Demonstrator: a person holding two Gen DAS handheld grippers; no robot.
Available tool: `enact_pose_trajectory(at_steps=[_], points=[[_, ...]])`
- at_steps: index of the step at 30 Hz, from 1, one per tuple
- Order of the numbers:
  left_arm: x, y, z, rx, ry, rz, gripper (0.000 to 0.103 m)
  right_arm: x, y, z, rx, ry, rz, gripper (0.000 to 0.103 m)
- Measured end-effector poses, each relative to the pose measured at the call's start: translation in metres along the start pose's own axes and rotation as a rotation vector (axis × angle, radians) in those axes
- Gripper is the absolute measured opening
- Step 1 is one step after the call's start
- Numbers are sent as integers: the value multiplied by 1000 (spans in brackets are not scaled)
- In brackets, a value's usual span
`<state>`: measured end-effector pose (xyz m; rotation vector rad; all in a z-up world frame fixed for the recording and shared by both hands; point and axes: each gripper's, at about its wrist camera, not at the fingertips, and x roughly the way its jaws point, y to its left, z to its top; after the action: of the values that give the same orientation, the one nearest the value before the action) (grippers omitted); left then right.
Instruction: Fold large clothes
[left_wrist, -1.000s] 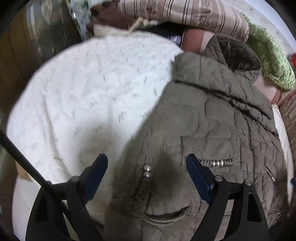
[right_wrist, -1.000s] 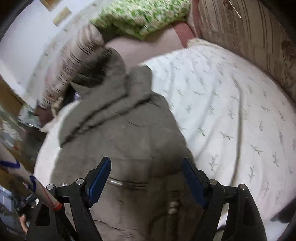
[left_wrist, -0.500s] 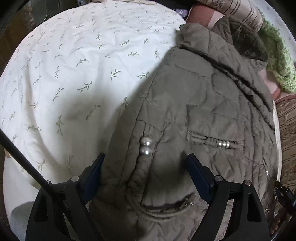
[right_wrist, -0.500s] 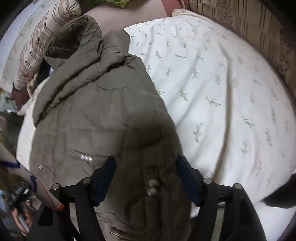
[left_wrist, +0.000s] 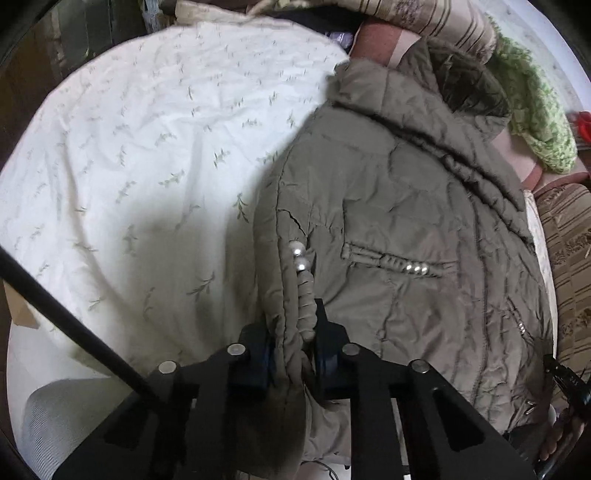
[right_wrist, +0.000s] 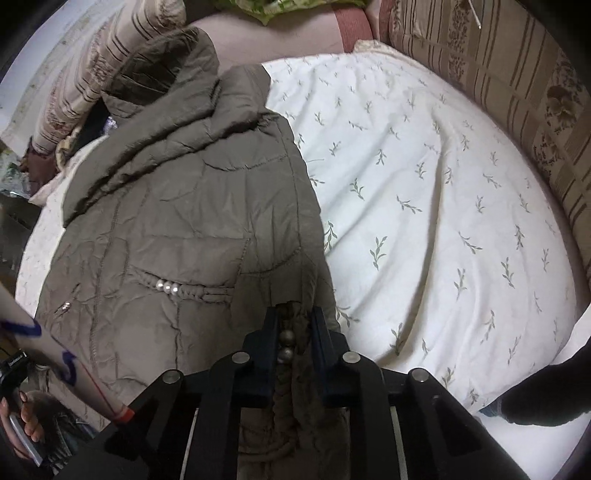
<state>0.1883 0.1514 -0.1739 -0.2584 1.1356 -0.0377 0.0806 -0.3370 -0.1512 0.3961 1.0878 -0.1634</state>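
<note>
Clamped on a gathered fold of the olive-green quilted padded jacket (left_wrist: 399, 206), the left gripper (left_wrist: 293, 354) had its two black fingers drawn close together around the braided trim just below a pair of pearl beads (left_wrist: 299, 256). It reached in low from the near edge of the bed, pointing along the jacket's left side. The right gripper (right_wrist: 293, 343) was pinched the same way on the jacket's opposite edge, a second pair of pearl beads (right_wrist: 285, 345) caught between its fingers, and it too came in low from the near edge.

That jacket lay spread lengthwise on the white bedsheet with a green sprig print (right_wrist: 443, 206), its hood (right_wrist: 162, 70) toward the far edge against a beige striped pillow (left_wrist: 436, 18). A green knitted blanket (left_wrist: 532, 110) sat at the far right corner in the left view.

Its hem was hidden under both grippers' black frames. In the right view a person's hand (right_wrist: 22, 424) showed at the lower left, cut off by the frame, and a dark shape at the lower right could not be identified.
</note>
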Motion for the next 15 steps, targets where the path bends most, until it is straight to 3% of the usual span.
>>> enact_pose_trajectory(at_steps=[4, 8, 9, 11, 12, 15], points=[[3, 10, -4, -38, 16, -9, 20, -2, -8, -5, 20, -2, 36, 16], [-2, 11, 6, -67, -10, 10, 41, -4, -5, 4, 23, -35, 45, 24], [-9, 12, 7, -79, -38, -6, 43, -11, -6, 6, 30, -73, 57, 29], [-29, 14, 12, -91, -112, -23, 60, -30, -5, 12, 37, -162, 106, 70], [-38, 12, 16, -92, -140, -13, 62, -40, -3, 17, 32, -200, 120, 77], [-58, 0, 33, -75, -190, -15, 63, -52, 13, 41, -17, -220, 184, 79]])
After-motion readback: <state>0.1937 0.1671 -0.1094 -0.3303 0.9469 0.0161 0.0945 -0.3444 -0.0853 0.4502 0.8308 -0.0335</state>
